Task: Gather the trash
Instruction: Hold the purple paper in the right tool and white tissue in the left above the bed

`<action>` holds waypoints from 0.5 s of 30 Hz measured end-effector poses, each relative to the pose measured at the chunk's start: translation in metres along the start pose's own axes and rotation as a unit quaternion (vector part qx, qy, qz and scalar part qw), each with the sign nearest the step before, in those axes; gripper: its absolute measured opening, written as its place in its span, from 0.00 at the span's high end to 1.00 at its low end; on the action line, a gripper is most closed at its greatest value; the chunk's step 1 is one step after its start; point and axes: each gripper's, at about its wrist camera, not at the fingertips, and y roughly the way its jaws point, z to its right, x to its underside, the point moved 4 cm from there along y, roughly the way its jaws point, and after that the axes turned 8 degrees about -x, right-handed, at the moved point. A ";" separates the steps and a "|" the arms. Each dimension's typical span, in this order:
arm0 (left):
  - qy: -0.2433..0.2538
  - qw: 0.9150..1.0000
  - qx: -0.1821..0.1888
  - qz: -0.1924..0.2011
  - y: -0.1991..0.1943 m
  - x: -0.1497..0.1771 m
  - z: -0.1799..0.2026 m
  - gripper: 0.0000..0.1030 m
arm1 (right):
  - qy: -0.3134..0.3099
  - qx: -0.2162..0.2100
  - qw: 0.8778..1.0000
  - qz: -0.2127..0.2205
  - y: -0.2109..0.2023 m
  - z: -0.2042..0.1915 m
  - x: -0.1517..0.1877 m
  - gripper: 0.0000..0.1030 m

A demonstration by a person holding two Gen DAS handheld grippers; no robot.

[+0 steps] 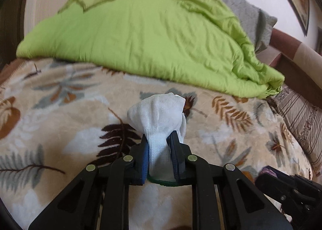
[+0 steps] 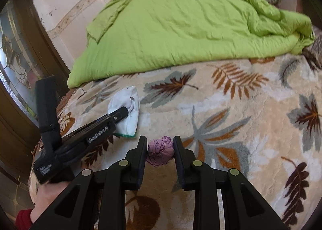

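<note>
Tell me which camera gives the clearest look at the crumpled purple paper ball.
The right wrist view: the crumpled purple paper ball sits centred and sharp, pinched between the right gripper's jaws. The left wrist view catches only a purple sliver at its lower right edge.

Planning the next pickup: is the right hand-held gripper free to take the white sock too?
Probably not: the right hand-held gripper already clamps a purple paper wad, and the left hand-held gripper grips the white sock.
</note>
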 end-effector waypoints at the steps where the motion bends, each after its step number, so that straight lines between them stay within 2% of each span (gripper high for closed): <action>1: 0.002 1.000 -0.001 0.010 -0.003 -0.002 0.007 0.82 | -0.003 0.000 1.000 0.004 -0.002 -0.002 -0.001 0.72; 2: 0.003 1.000 -0.001 0.017 -0.002 -0.005 0.019 0.82 | -0.006 0.000 1.000 0.010 -0.007 -0.005 -0.001 0.72; 8: 0.002 0.998 -0.001 0.059 -0.056 0.008 0.003 0.82 | -0.036 0.015 0.997 0.060 -0.048 -0.018 0.003 0.72; 11: 0.017 0.996 -0.007 0.085 -0.080 0.015 0.003 0.82 | -0.045 0.024 0.996 0.075 -0.068 -0.021 0.013 0.72; 15: 0.035 0.995 -0.007 0.091 -0.098 0.031 0.014 0.82 | -0.042 0.030 0.995 0.088 -0.093 -0.015 0.030 0.72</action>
